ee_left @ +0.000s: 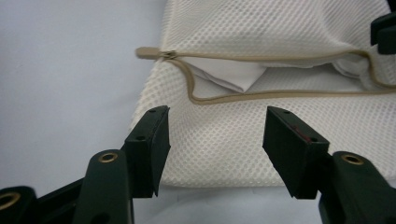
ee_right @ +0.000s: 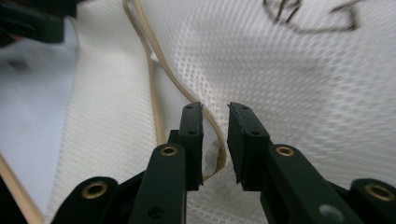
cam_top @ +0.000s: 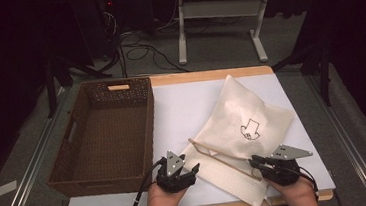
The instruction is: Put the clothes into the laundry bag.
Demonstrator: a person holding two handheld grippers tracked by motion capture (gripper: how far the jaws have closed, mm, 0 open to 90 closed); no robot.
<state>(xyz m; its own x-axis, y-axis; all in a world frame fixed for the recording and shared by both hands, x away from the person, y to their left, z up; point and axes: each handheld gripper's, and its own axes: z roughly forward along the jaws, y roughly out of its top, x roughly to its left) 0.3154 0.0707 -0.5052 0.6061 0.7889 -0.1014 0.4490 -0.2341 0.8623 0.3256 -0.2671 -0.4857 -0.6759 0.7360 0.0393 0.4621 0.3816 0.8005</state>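
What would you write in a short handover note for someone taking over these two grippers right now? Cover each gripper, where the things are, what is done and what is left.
Left gripper: open, jaws wide apart over the near mesh edge of the laundry bag, holding nothing.
Right gripper: jaws slightly apart around the bag's tan zipper edge; pads not pressing on it.
The bag lies on the white sheet, right of the wicker basket.
Done: the zipper stands open, white fabric showing inside.
Left: probably zip it shut, perhaps then move it into the basket.
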